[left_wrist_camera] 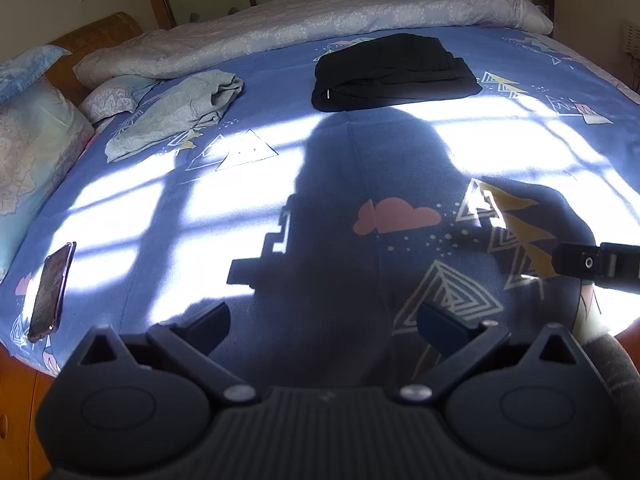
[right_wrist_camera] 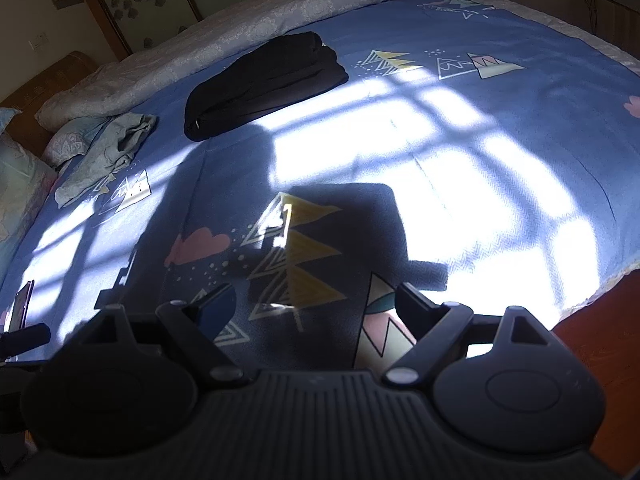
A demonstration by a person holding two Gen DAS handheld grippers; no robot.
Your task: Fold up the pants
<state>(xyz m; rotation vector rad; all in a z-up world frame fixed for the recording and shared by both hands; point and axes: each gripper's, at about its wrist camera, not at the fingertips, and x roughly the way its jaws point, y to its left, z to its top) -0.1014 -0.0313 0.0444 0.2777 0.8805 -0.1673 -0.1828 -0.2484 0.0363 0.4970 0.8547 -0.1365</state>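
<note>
bed (left_wrist_camera: pixel 320 152) | folded black pants (left_wrist_camera: pixel 394 74) | grey garment (left_wrist_camera: pixel 180 112) | phone (left_wrist_camera: pixel 50 294) | quilt (left_wrist_camera: pixel 320 12)

Black pants (left_wrist_camera: pixel 394 74) are seen on a blue sheet (left_wrist_camera: pixel 328 148) printed with pink clouds and yellow-and-white triangles; a pale grey quilt (left_wrist_camera: pixel 320 20) is floral-patterned.

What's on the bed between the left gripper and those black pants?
Nothing but bare blue sheet, lit by window light and crossed by shadows, lies between the left gripper and the black pants; the left wrist view shows it.

phone (right_wrist_camera: pixel 22 304) cut off by left edge.
</note>
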